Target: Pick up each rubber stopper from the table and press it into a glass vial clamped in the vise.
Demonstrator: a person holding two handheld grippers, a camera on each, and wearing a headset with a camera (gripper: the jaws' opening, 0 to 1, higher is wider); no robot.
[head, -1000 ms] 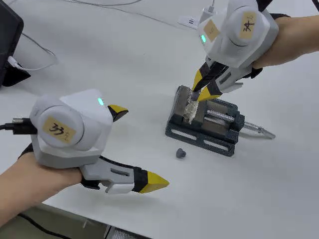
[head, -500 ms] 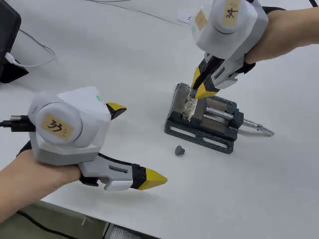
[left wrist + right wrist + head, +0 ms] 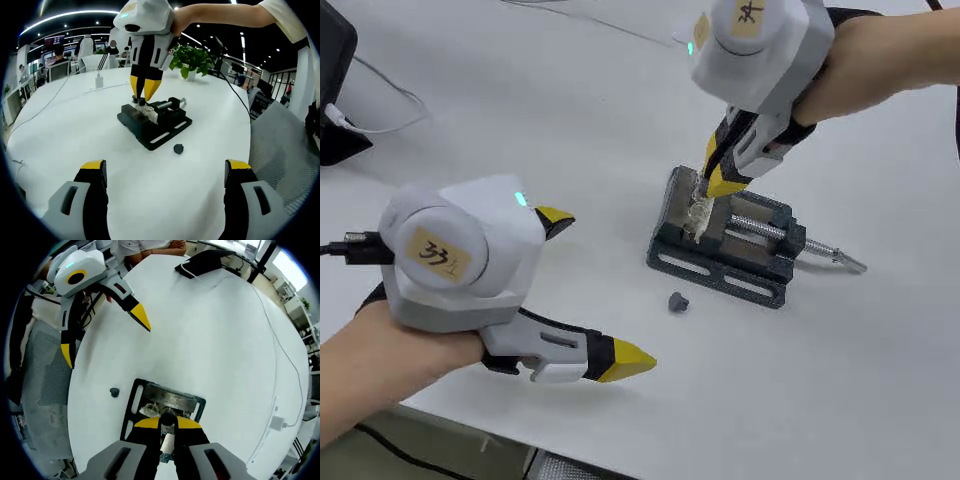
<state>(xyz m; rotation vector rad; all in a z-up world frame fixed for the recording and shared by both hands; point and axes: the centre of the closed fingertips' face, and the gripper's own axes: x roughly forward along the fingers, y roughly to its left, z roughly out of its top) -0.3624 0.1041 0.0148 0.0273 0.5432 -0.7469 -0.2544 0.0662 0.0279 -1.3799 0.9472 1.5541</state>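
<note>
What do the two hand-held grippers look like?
The left hand-held gripper and right hand-held gripper each have a rounded white body, a green light, a tan sticker with handwritten digits, and black jaws tipped yellow. A black cable plugs into the left one's back. The person wears a pale short sleeve.

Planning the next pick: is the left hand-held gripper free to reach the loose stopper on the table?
Probably yes. The left hand-held gripper is open, and only bare table lies between it and the stopper. The vise and the right hand-held gripper sit beyond it.
</note>
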